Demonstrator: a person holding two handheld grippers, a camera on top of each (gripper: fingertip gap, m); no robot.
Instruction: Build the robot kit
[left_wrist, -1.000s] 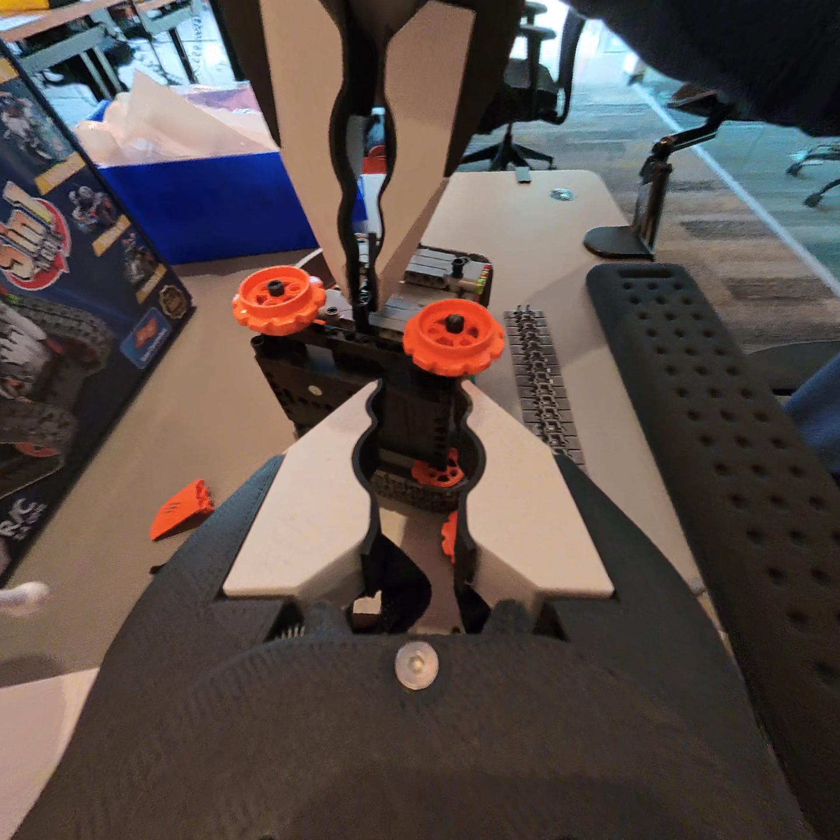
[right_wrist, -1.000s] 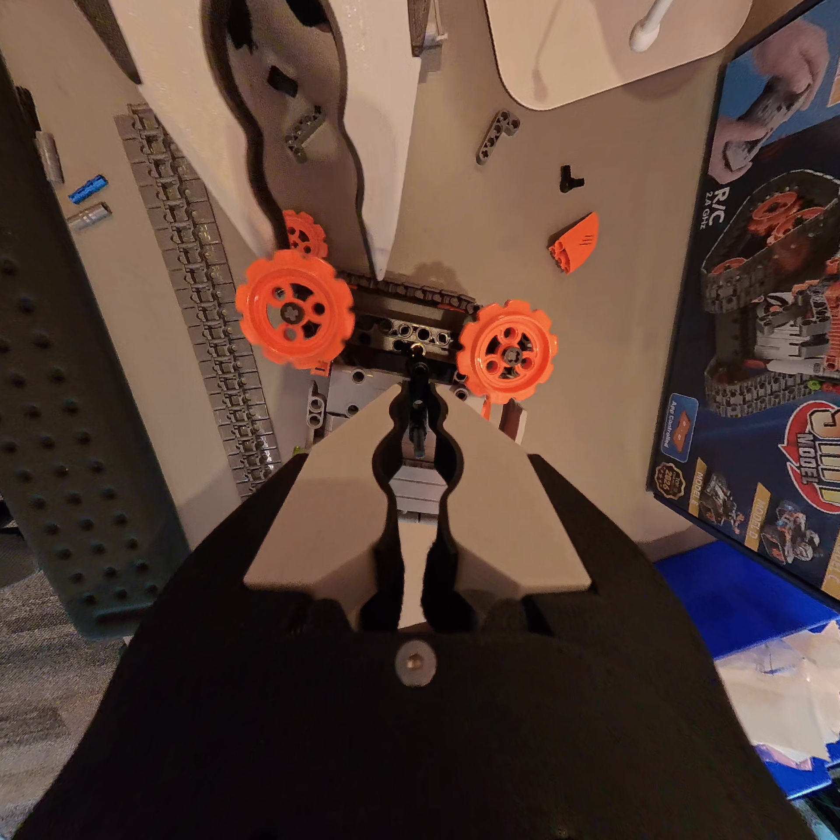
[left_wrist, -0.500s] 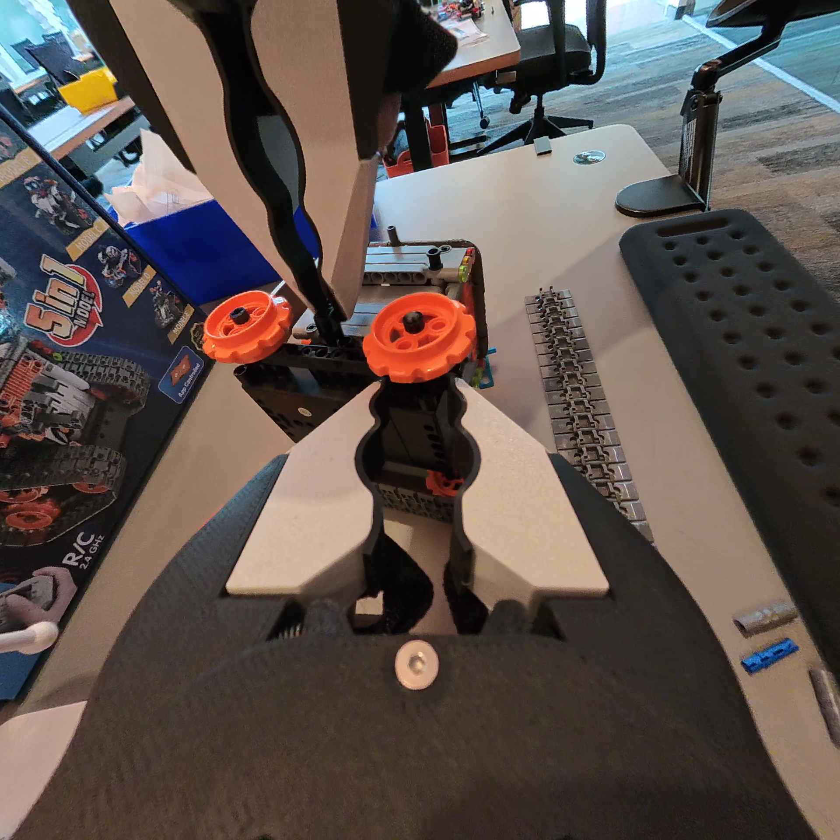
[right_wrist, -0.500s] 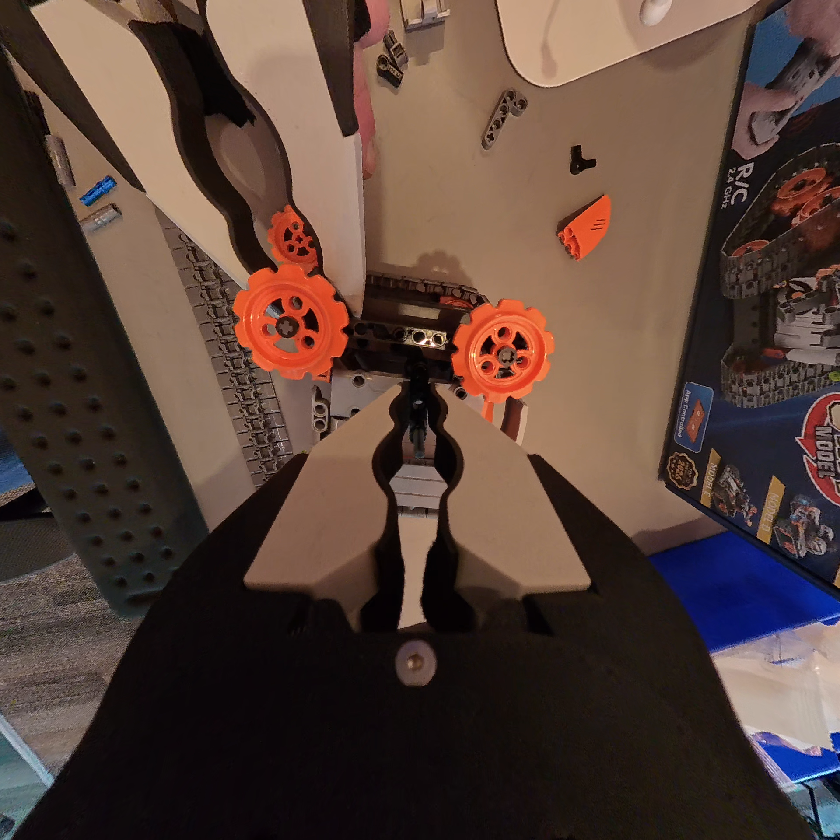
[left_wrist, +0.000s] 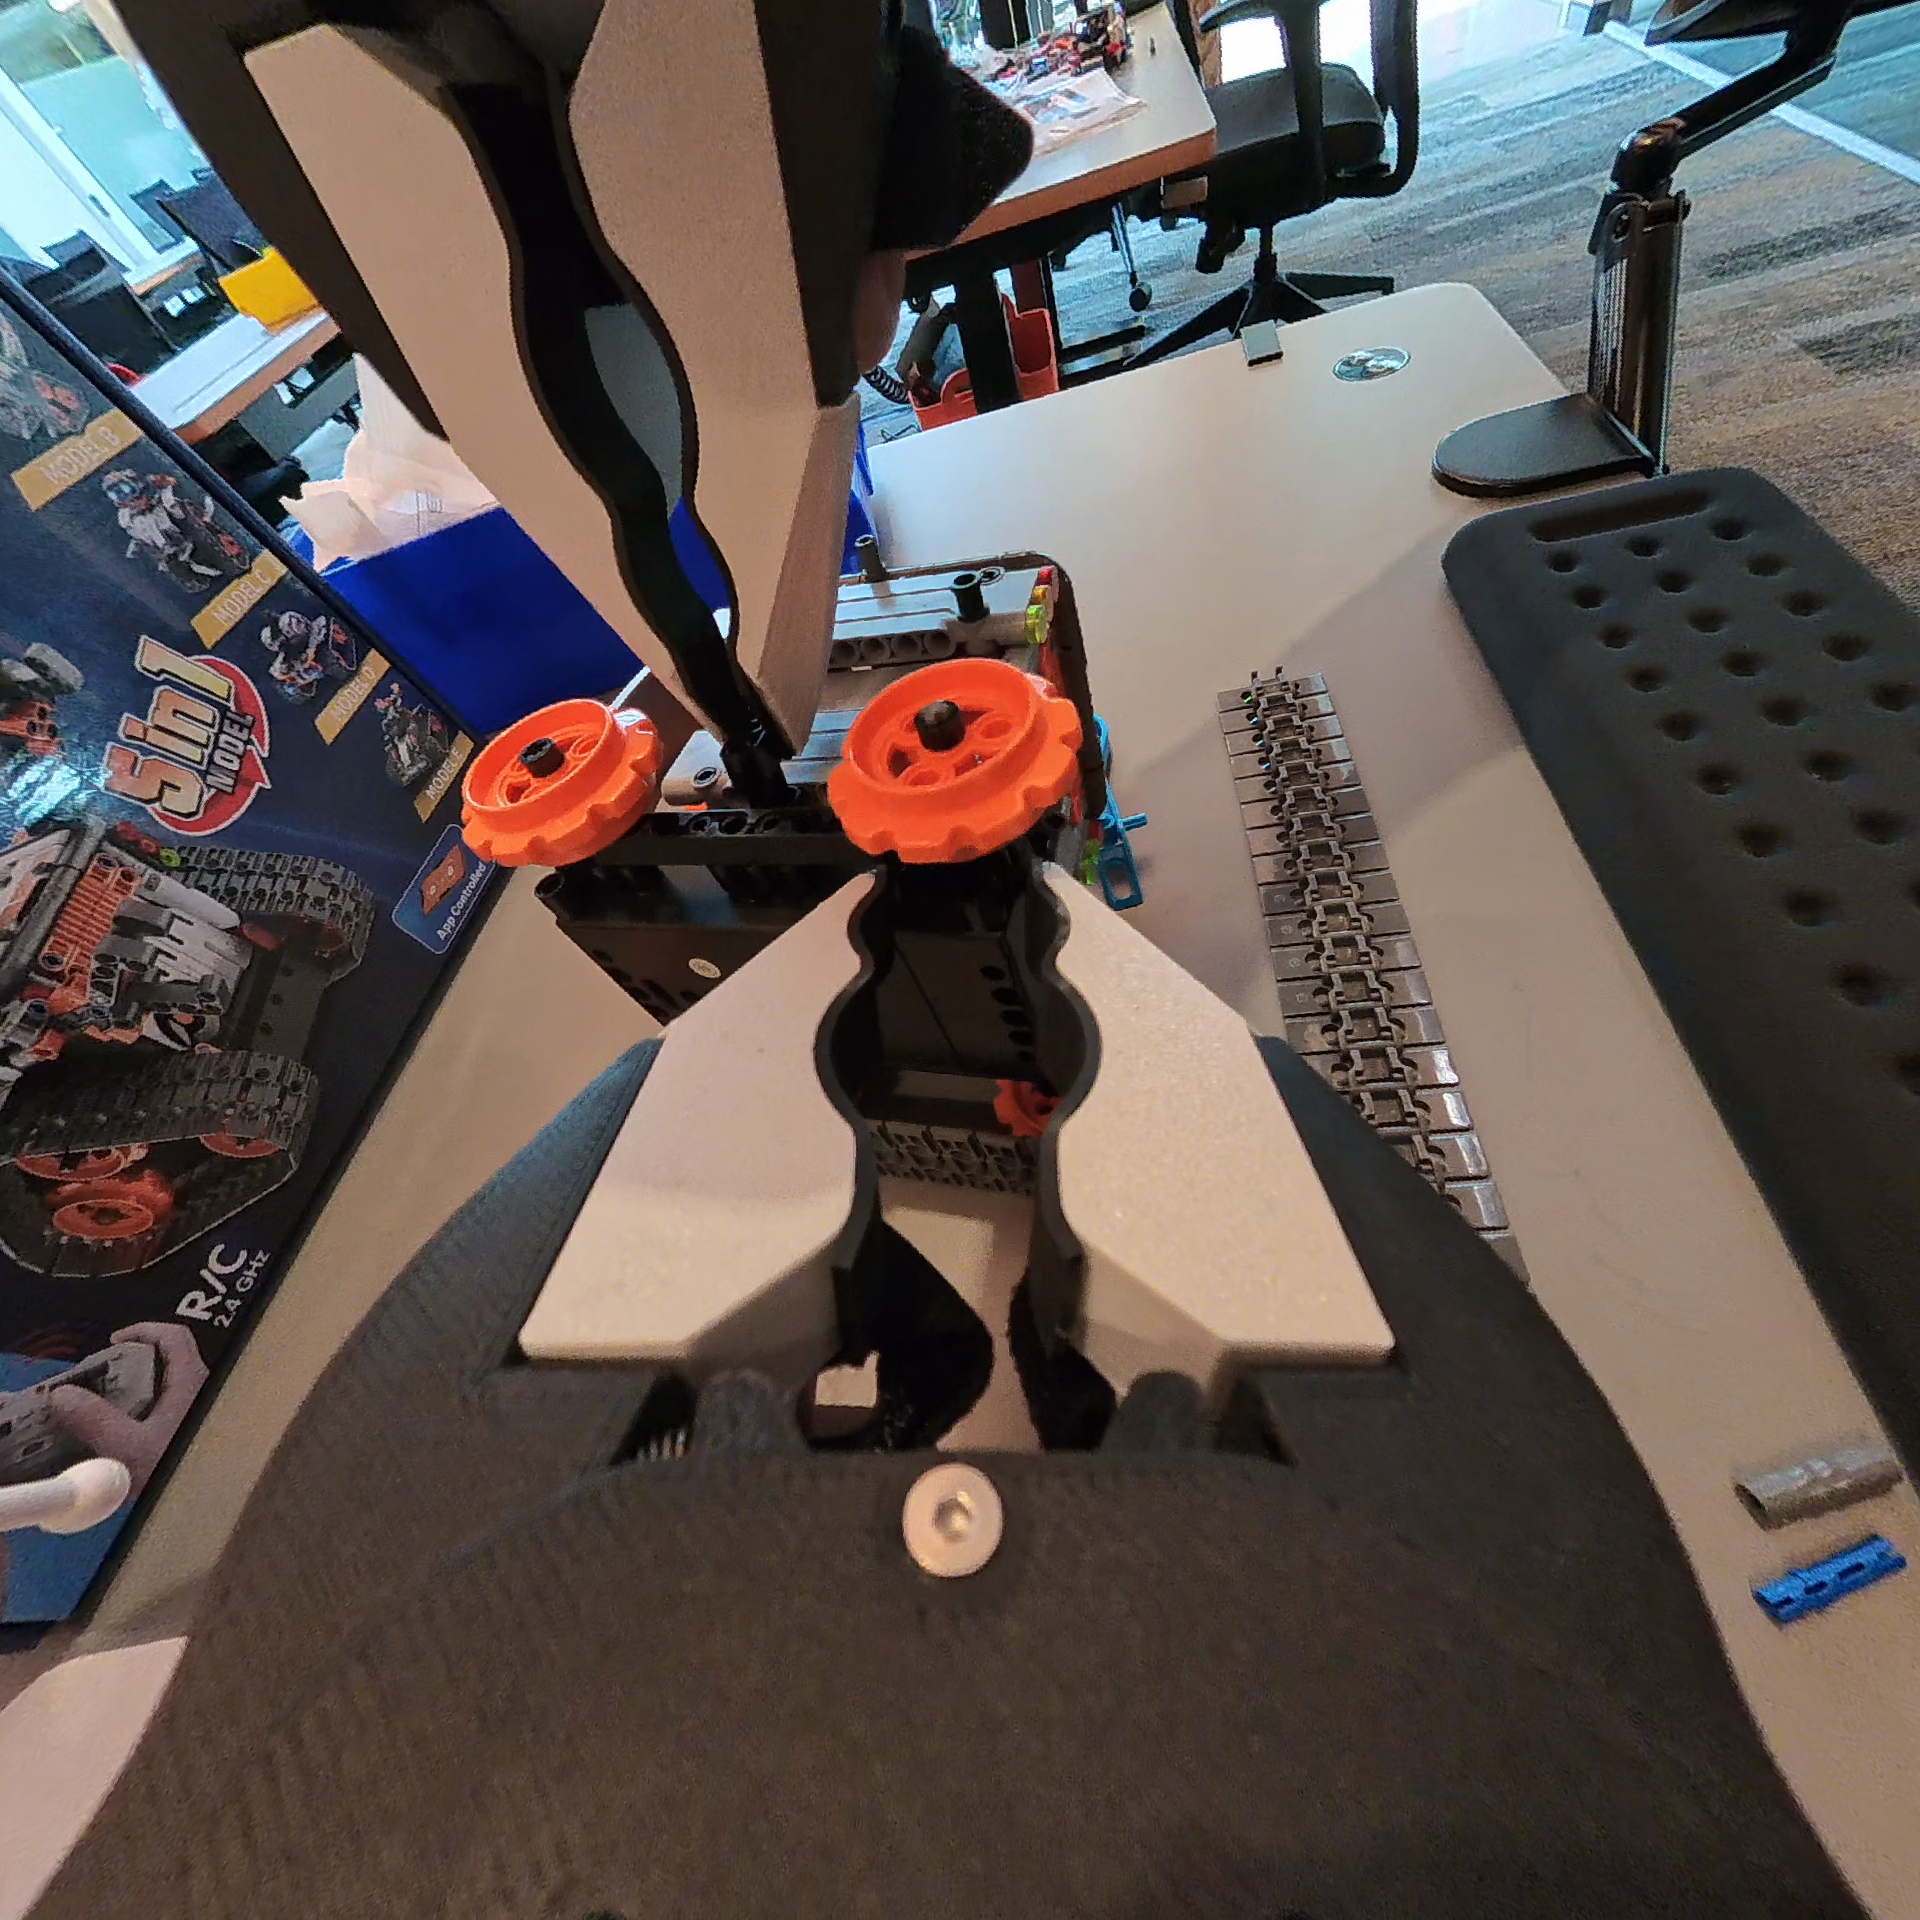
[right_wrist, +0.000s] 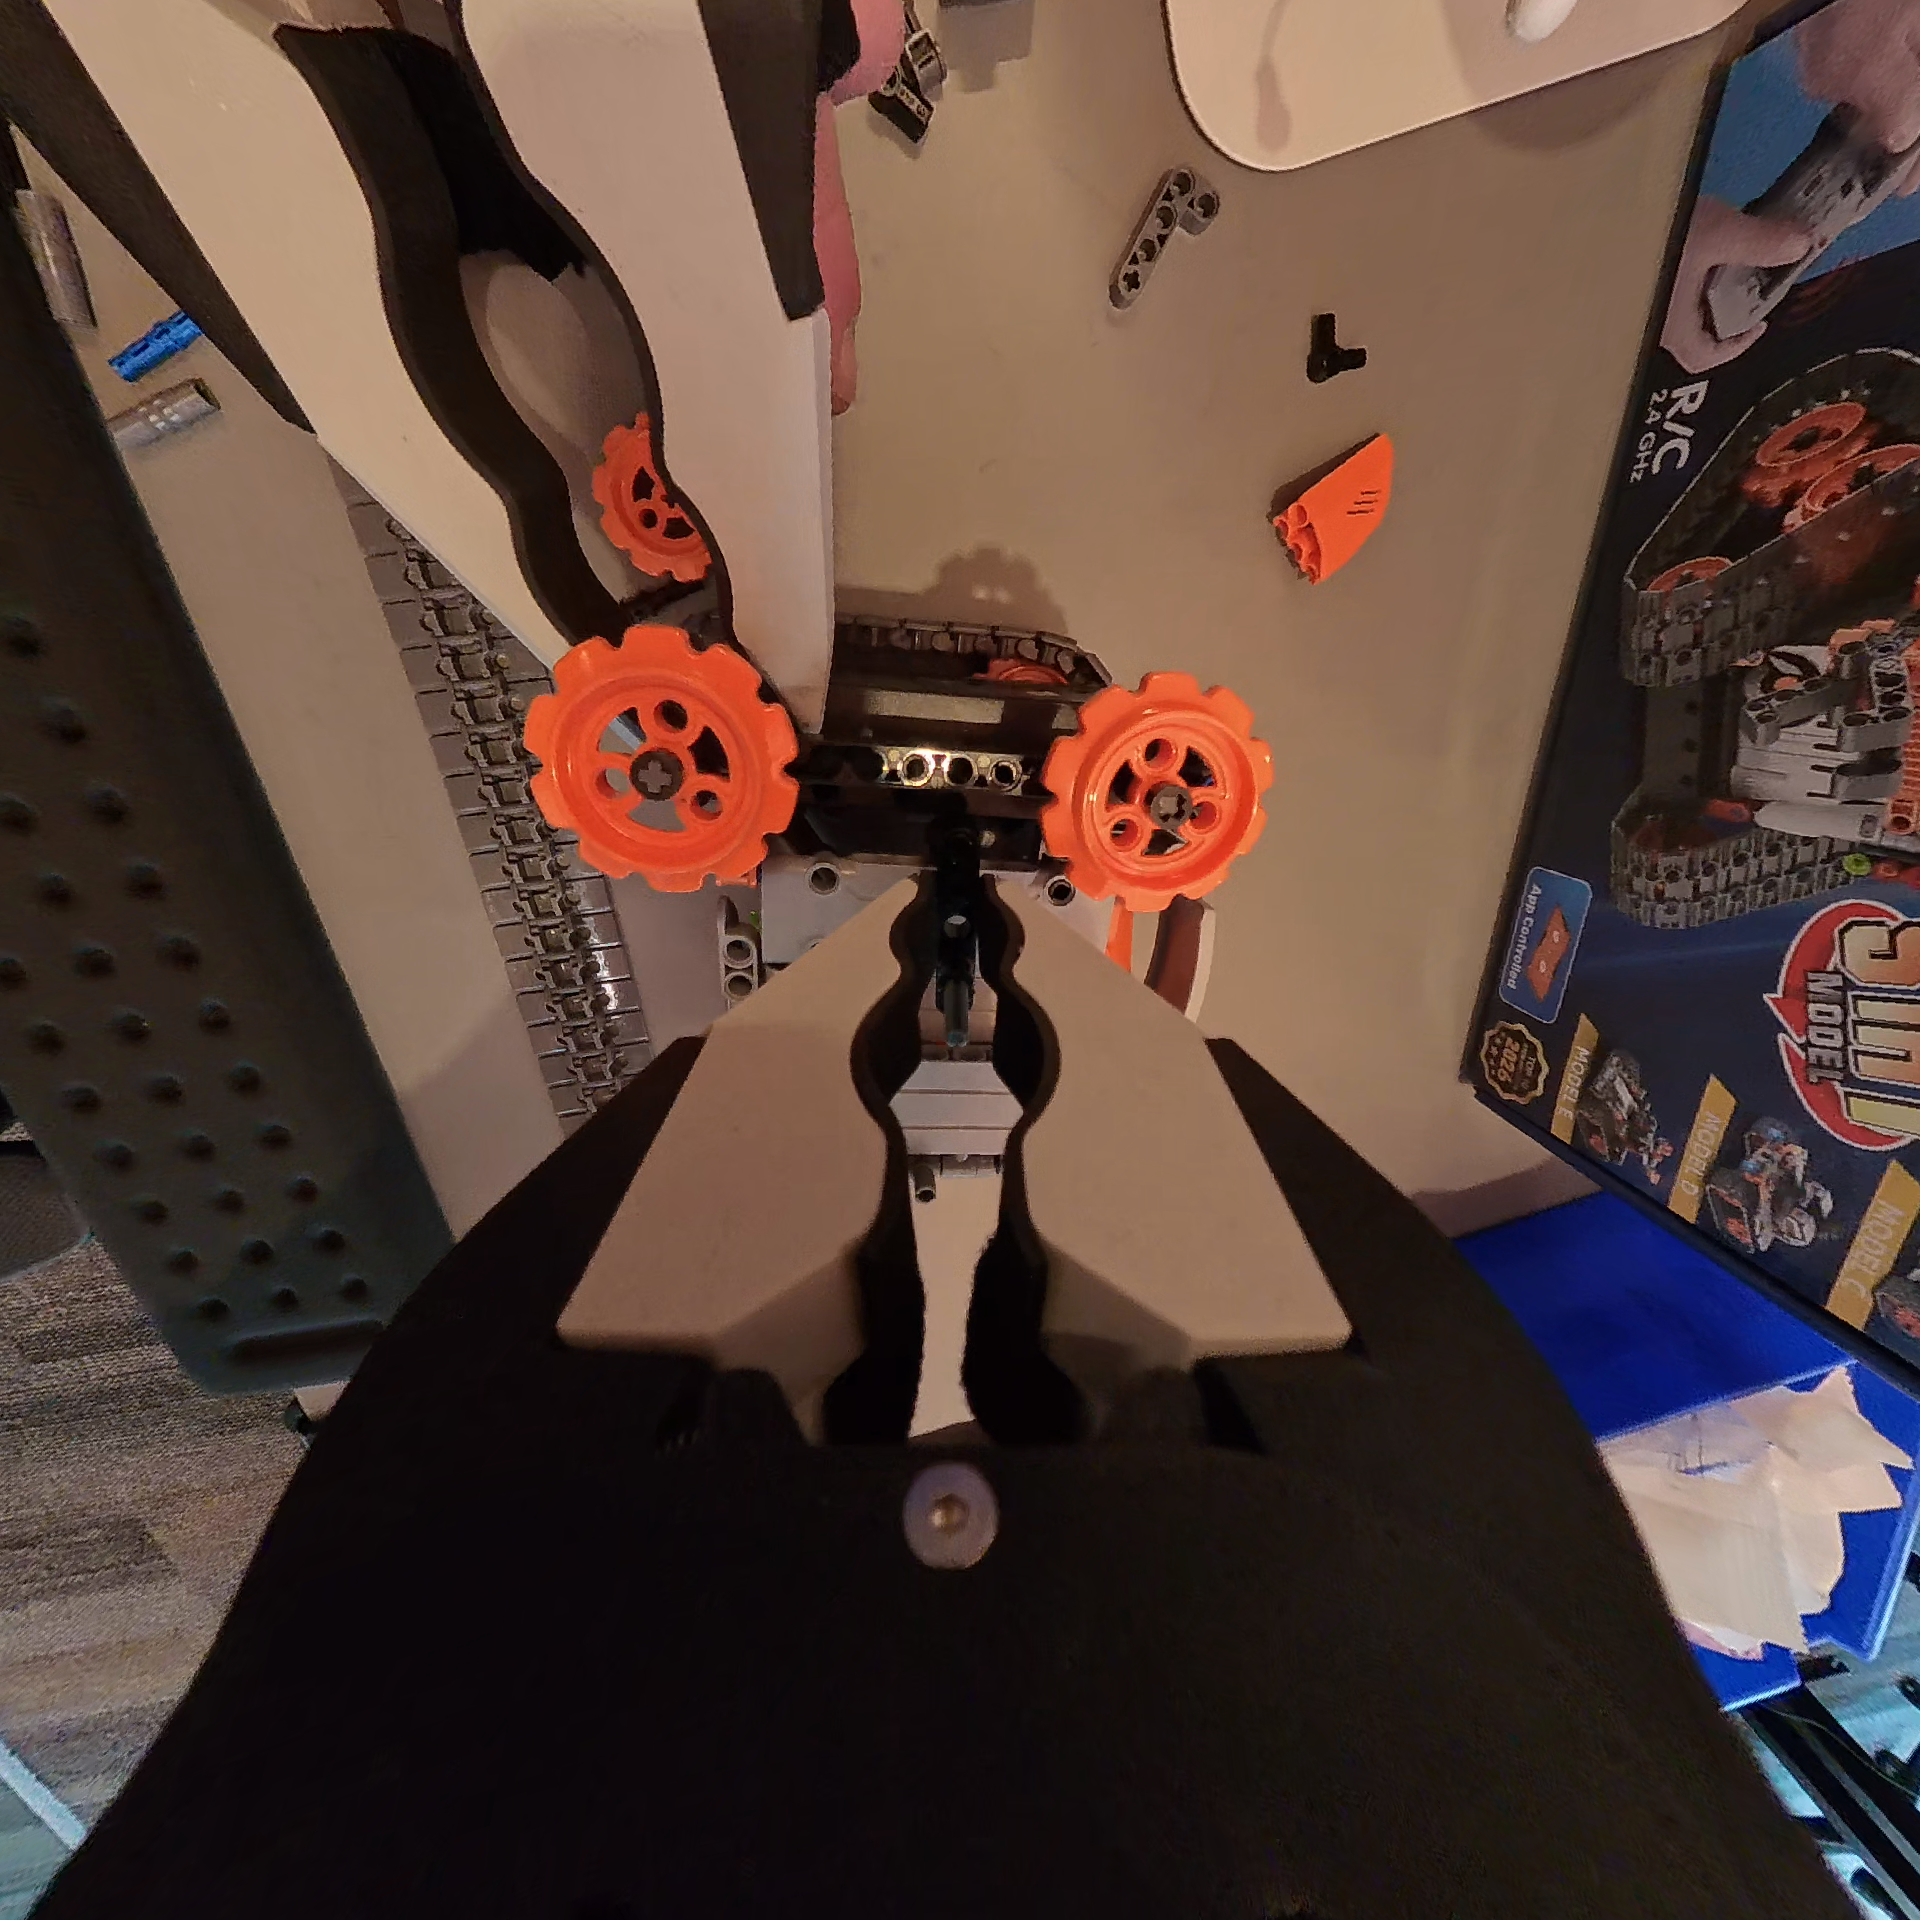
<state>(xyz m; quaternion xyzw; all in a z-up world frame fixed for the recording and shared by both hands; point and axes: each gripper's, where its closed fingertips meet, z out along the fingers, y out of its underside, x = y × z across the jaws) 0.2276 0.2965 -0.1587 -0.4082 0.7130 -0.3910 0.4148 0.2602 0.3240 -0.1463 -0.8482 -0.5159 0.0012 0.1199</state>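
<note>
A black and grey brick vehicle chassis with two orange toothed wheels stands on the beige table. My left gripper is shut on the chassis's black frame just below the right-hand wheel. My right gripper is shut on a thin black pin, whose tip meets the black beam between the wheels. The right gripper comes down from above in the left wrist view. The left gripper shows at the upper left of the right wrist view.
A grey track strip lies right of the chassis, beside a black perforated pad. A printed toy box and a blue bin stand on the left. Loose parts: an orange wedge, a grey angled beam, blue and grey pins.
Both grippers keep their holds. The left gripper and the chassis have turned a little, so the toy box and the track strip show more. The right gripper stays on the pin.
</note>
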